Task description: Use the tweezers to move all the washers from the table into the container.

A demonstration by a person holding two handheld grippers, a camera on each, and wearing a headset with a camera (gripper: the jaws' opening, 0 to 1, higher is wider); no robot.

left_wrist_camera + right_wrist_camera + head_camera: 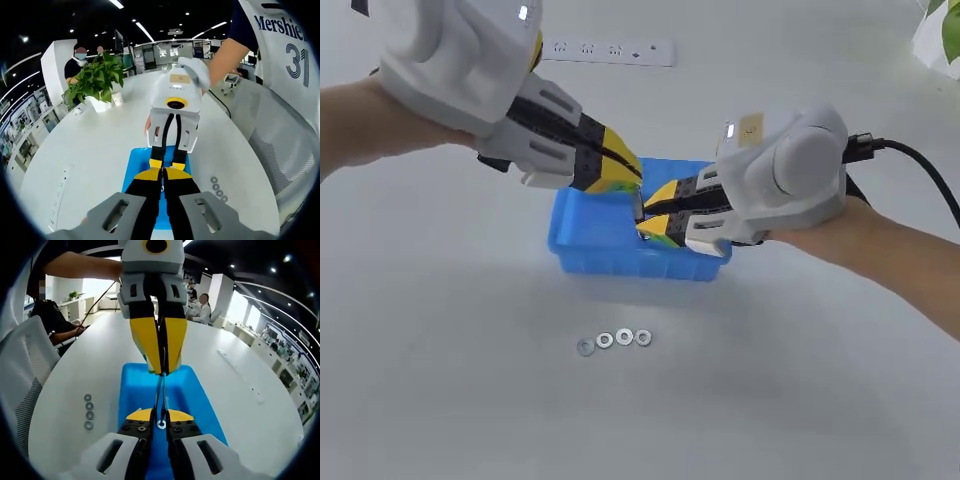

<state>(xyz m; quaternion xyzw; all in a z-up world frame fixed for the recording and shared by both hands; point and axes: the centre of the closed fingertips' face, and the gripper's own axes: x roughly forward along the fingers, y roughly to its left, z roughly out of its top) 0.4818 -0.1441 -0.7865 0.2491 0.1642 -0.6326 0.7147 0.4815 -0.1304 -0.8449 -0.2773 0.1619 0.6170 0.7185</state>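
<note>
The left tool [162, 365] is pressed together on the metal tweezers [160, 390], which point toward the facing right tool [160, 416]. The tweezers' tips hold one washer [161, 424] above the blue container [582, 238]. The right tool's jaws flank those tips with a narrow gap; whether they press on them cannot be told. A row of four washers [615, 339] lies on the white desk [470, 390], near of the container. The person's jersey [280, 55] reads "Mershie" and "31".
</note>
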